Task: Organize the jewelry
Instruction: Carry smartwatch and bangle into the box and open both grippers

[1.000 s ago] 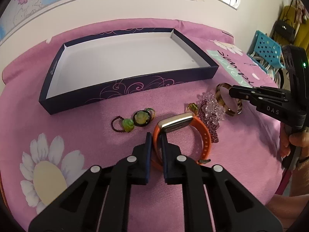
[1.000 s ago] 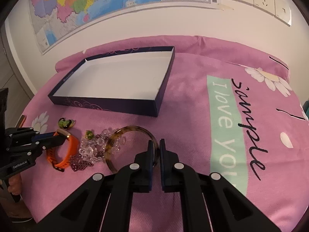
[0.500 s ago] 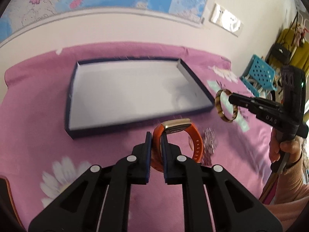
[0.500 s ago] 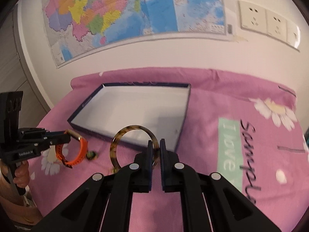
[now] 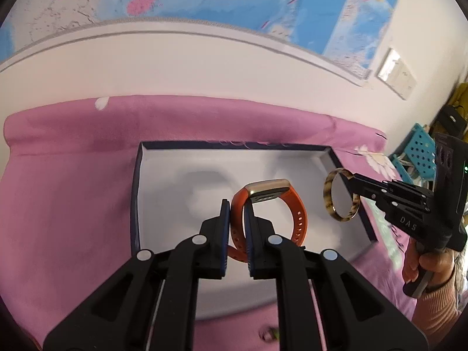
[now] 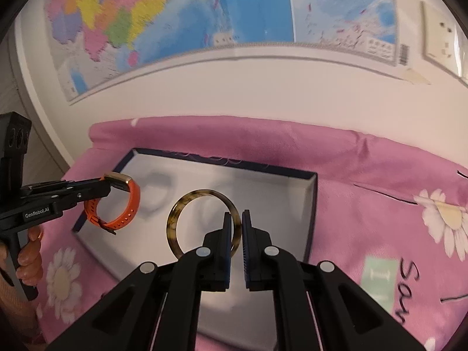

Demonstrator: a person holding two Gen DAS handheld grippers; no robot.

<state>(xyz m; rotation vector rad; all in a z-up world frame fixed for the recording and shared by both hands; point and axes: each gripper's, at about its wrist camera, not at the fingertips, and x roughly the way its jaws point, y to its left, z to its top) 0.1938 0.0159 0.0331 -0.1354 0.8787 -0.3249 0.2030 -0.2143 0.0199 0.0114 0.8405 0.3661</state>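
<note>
My left gripper (image 5: 236, 204) is shut on the strap of an orange watch (image 5: 295, 204) with a gold case, held in the air over the white floor of a dark blue box (image 5: 348, 166). My right gripper (image 6: 237, 215) is shut on the rim of a tortoiseshell bangle (image 6: 175, 213), also hanging above the box (image 6: 311, 204). In the left wrist view the right gripper (image 5: 352, 182) holds the bangle (image 5: 327, 196) over the box's right side. In the right wrist view the left gripper (image 6: 109, 185) carries the watch (image 6: 131, 204) over the box's left end.
The box lies on a pink cloth (image 5: 58, 204) printed with daisies and lettering (image 6: 409, 280). A wall with a map (image 6: 204, 14) and sockets stands just behind. A small piece of jewelry (image 5: 270, 335) shows on the cloth below the left gripper. A blue perforated stool (image 5: 421, 152) stands at far right.
Both grippers lifted their pieces off the cloth and carried them forward over the box. The loose beads and rings on the cloth have dropped out of sight.
</note>
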